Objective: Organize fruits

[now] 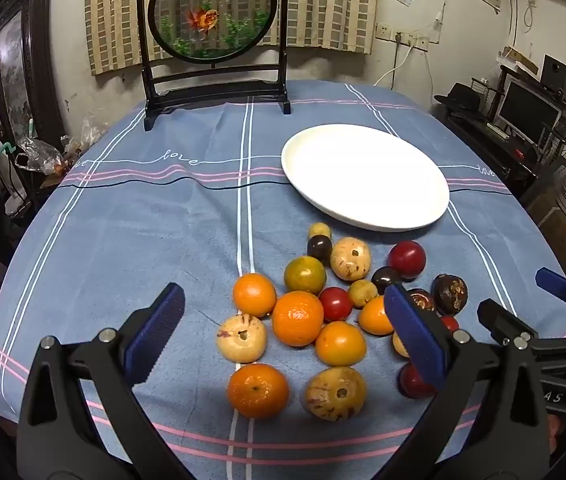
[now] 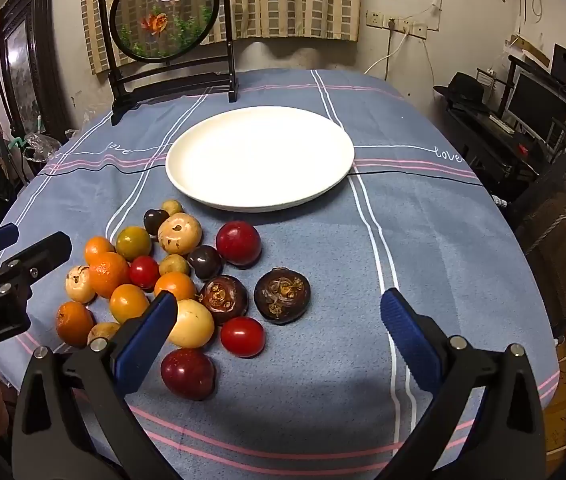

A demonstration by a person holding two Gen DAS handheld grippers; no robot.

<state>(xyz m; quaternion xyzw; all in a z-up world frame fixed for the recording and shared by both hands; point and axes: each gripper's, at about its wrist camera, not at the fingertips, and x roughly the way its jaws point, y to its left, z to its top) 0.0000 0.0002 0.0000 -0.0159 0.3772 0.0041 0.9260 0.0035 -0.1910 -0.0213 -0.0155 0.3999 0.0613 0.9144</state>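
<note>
Both grippers hover above the near edge of the table, angled down at the fruit pile. Left gripper has its jaws spread wide, nothing between the pads; the cluster of oranges sits below the gap, untouched. Right gripper is likewise fully spread and holds nothing.

Fruit pile lies loose on the blue striped tablecloth, on the near side of the white plate, just beside its rim but not on it. The plate has no fruit on it.

Pile contents, from the left wrist view: several oranges, pale speckled round fruits, a green-orange citrus, small red tomatoes. The right wrist view adds two dark brown wrinkled fruits at the right edge of the pile, a large red round fruit nearest the plate, and another red one closest to the camera.

A round goldfish screen on a black stand stands at the far edge of the table.
</note>
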